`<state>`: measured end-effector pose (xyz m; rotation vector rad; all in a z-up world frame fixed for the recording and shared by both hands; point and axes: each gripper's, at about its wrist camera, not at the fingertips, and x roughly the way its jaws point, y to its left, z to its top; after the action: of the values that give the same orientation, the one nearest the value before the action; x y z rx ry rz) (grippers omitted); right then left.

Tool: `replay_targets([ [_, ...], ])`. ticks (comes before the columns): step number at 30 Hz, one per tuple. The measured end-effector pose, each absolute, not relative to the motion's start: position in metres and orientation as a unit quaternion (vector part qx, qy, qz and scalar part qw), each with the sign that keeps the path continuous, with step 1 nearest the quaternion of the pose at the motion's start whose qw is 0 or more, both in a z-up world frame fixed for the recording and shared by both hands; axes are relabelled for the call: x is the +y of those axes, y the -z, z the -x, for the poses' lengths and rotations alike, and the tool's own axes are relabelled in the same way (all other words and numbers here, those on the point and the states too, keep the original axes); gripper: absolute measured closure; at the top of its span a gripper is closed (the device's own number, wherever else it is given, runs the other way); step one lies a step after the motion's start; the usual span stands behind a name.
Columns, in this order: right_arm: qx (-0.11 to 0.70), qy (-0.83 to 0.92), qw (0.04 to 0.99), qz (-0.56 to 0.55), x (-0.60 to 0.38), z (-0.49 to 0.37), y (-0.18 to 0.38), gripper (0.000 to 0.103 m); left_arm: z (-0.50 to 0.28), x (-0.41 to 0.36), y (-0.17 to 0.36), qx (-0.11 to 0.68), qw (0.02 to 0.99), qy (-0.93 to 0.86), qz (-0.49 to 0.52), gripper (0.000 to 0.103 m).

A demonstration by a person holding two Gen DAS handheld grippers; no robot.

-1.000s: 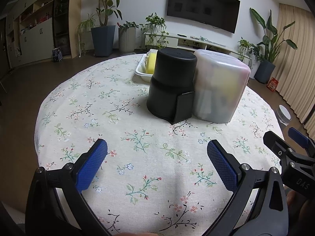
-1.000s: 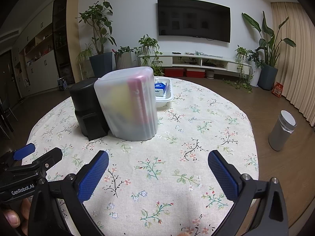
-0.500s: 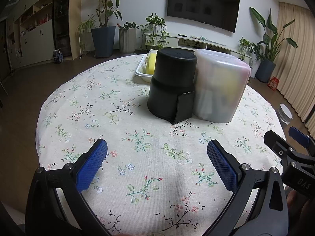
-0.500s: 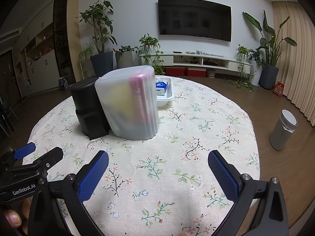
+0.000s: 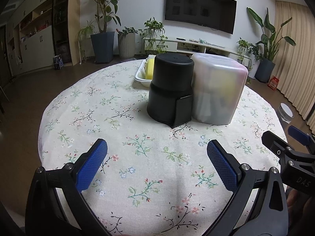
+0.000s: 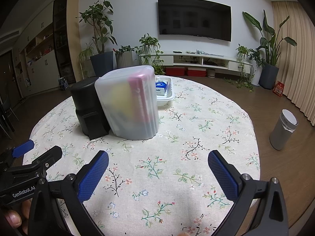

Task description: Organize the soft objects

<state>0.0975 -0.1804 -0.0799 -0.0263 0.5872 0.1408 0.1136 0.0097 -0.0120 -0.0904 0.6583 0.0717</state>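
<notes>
A black cup-shaped container (image 5: 170,87) stands upside down mid-table, also in the right wrist view (image 6: 88,106). Touching its right side is a translucent container (image 5: 217,90), also seen from the right wrist (image 6: 131,103), with yellow and pink soft items blurred inside. Behind them a white tray (image 5: 142,75) holds a yellow sponge (image 5: 150,68); in the right wrist view the tray (image 6: 167,96) holds a blue-and-white pack (image 6: 161,87). My left gripper (image 5: 157,161) is open and empty above the near tablecloth. My right gripper (image 6: 158,170) is open and empty, beside it.
The round table (image 5: 118,102) has a floral cloth. A grey bin (image 6: 283,129) stands on the floor at the right. Potted plants, a TV and a low cabinet line the far wall.
Both grippers have risen or tilted slightly, so the containers sit a little lower in view. Nothing was taken hold of or let go.
</notes>
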Motion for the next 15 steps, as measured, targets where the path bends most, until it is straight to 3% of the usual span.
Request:
replay_targets([
  [15, 0.29, -0.069, 0.955, 0.012, -0.1806, -0.0975, 0.0797, 0.0, -0.1128, 0.01, 0.0107, 0.323, 0.945, -0.036, 0.044, 0.0],
])
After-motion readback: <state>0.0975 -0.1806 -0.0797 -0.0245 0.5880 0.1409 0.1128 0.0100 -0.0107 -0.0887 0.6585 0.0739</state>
